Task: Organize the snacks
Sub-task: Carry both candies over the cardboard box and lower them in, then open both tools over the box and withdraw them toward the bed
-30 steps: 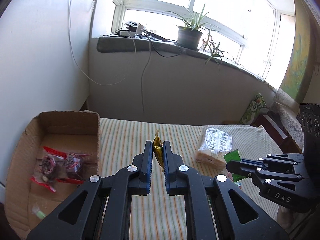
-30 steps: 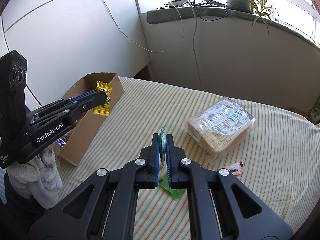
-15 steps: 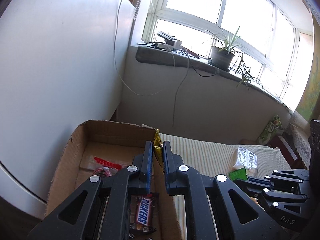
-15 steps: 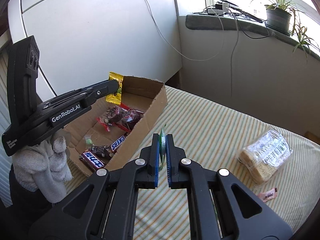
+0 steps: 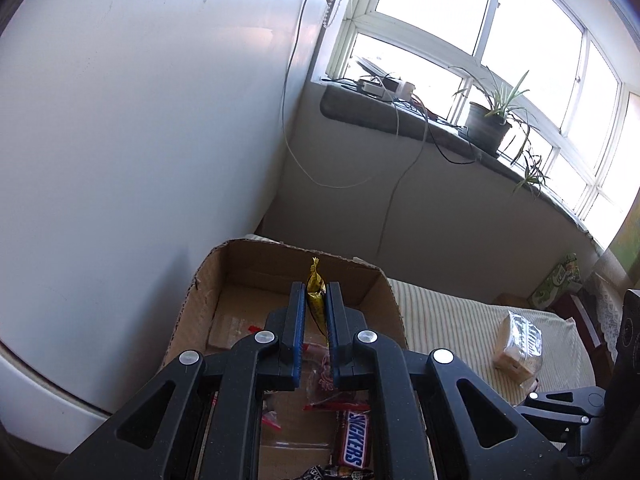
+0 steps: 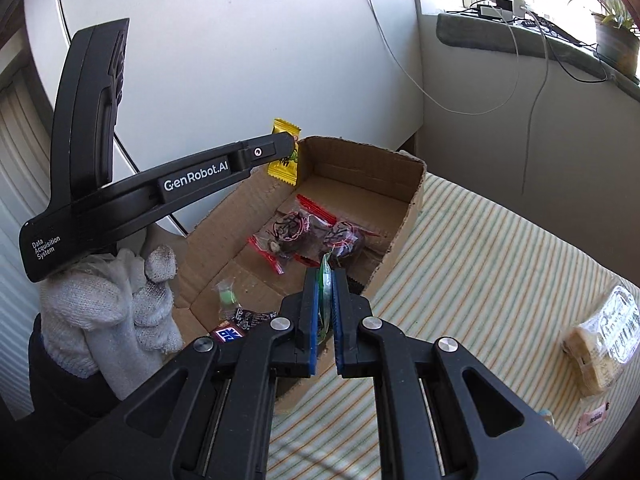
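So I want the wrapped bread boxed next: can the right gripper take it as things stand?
Probably not yet: the right gripper is shut on a green packet by the cardboard box, apart from the wrapped bread.

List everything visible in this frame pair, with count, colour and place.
cardboard box: one, brown, open, on the striped bed by the white wall.
red-sealed snack bags: two, clear, inside the box.
Snickers bar: one, brown, in the box.
yellow packet: one, held over the box.
green packet: one, held at the box's edge.
wrapped bread: one, clear wrap, on the bed.
pink sachet: one, beside the bread.
potted plant: one, windowsill.
left gripper: black, shut on the yellow packet.
right gripper: black, shut on the green packet.
gloved hand: white, on the left gripper.
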Tool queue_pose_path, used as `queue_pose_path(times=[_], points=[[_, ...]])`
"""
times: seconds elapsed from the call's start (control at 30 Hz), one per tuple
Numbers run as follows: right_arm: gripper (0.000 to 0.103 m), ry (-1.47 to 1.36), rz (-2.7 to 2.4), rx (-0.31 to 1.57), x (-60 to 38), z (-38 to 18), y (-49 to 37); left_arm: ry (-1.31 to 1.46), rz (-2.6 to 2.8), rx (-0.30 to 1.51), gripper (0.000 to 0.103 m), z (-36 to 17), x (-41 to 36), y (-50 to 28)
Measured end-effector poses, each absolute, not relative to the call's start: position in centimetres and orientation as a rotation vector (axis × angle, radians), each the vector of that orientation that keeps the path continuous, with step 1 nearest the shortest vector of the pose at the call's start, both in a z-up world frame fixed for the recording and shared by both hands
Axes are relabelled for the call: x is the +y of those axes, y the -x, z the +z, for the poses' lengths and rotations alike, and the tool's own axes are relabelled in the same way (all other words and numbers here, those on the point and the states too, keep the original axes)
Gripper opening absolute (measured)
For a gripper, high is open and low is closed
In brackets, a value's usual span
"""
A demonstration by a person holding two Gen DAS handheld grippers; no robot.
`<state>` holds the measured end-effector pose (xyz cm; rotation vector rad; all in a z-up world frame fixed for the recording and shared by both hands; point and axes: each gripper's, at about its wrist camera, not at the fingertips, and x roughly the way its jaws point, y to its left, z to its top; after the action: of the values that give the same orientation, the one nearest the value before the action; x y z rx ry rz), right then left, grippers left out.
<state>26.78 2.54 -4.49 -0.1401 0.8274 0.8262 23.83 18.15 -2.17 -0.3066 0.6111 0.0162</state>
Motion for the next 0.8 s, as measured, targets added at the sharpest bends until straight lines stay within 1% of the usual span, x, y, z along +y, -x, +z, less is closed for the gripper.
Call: queue_pose_path(times=[0.57,0.67,0.73,0.8], points=[[0.006,0.154,0.846,0.859,4.9,-6.2,-27.3,0.289,0.046,0.619,0.009,-2.1,18.1,-24.1],[0.006,0.160,0.849,0.856,5.1,-6.4,-27.2,0.267,0.060,0.619,0.010,-2.0,17.8,-24.1],[0.006,0.166,0.851,0.851,5.2,-6.3,-27.0,0.263,0.065,0.619,0.013,-2.0,17.8,-24.0],[0.006,0.170,0.853,0.848,5.3,-6.2,-26.9,0.255,0.072,0.618,0.013,-2.0,17.7,-23.9]])
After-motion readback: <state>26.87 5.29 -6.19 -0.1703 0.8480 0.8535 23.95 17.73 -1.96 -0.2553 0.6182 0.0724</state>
